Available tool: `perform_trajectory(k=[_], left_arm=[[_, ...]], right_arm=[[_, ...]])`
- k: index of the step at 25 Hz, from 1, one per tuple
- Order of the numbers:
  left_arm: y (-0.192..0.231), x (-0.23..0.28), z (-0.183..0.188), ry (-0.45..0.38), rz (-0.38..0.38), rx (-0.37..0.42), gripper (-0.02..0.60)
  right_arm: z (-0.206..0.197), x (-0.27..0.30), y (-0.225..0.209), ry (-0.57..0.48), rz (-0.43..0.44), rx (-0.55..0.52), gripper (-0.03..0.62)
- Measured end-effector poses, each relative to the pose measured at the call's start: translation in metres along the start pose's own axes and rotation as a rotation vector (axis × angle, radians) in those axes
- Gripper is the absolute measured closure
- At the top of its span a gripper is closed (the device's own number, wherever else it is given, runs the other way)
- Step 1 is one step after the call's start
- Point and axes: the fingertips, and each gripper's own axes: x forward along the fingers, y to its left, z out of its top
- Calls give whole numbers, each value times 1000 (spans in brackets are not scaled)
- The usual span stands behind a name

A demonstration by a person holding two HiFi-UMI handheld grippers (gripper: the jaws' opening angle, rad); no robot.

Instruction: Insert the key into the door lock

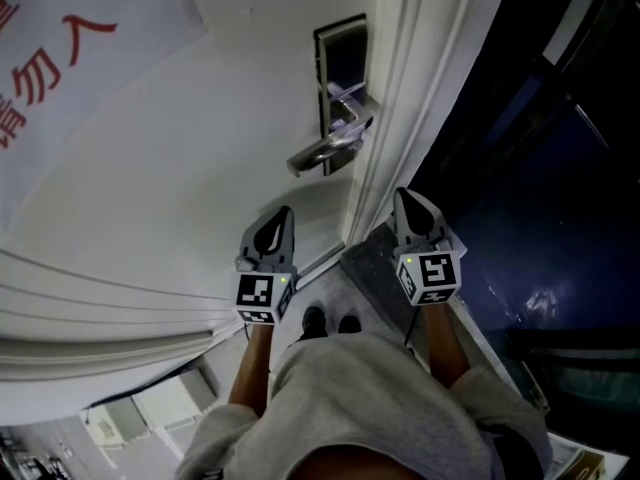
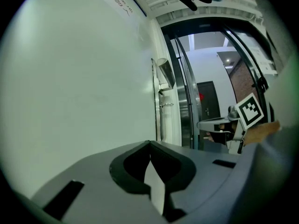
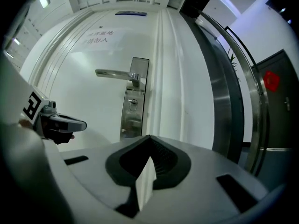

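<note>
Left hand-held gripper and right hand-held gripper: both closed, nothing between the jaws. Both face the door, apart from its lever handle and lock plate.

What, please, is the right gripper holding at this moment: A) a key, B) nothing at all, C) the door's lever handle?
B: the right gripper is shut with nothing between its jaws, clear of the lever handle.

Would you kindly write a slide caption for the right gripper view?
Shut right gripper faces the white door, its lever handle and lock plate.
</note>
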Motion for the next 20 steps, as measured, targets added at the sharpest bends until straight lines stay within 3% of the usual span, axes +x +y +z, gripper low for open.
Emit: perform_trajectory(k=[20], left_arm=[[-16, 1, -22, 59, -46, -31, 563]], right_arm=[[-28, -57, -25, 67, -120, -18, 574]])
